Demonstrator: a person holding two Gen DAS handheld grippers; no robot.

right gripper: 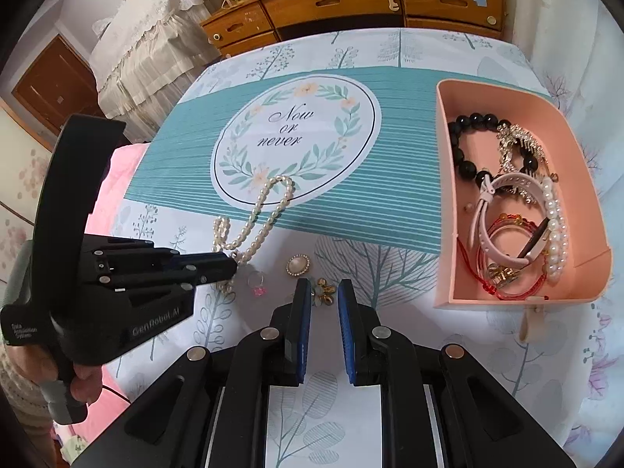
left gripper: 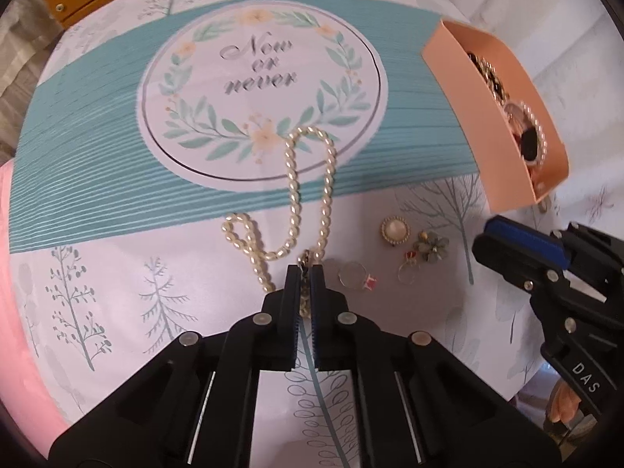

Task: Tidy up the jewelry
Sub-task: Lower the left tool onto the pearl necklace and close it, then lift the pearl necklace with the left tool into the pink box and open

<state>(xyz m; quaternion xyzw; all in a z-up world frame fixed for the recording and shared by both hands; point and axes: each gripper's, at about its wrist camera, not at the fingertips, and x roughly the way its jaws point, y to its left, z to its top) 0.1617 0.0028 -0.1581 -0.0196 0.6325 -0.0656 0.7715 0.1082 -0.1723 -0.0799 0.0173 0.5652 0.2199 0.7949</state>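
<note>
A long pearl necklace (left gripper: 290,171) lies looped on the patterned tablecloth, seen also in the right wrist view as the necklace (right gripper: 269,199). My left gripper (left gripper: 305,271) points down and is shut on its gold clasp end; the same left gripper (right gripper: 233,268) shows from the side. Small pieces lie close by: a round pearl brooch (left gripper: 394,229), a grey flower earring (left gripper: 431,247) and a thin ring with a red stone (left gripper: 353,275). My right gripper (right gripper: 323,286) hovers over the flower earring (right gripper: 321,292) with a narrow gap between its pads, gripping nothing.
A pink open box (right gripper: 442,156) at the right holds a black bead bracelet (right gripper: 458,148), pearl and red bracelets and a white strap. A person's hand (right gripper: 84,384) holds the left tool. A wooden dresser (right gripper: 351,4) stands beyond the table's far edge.
</note>
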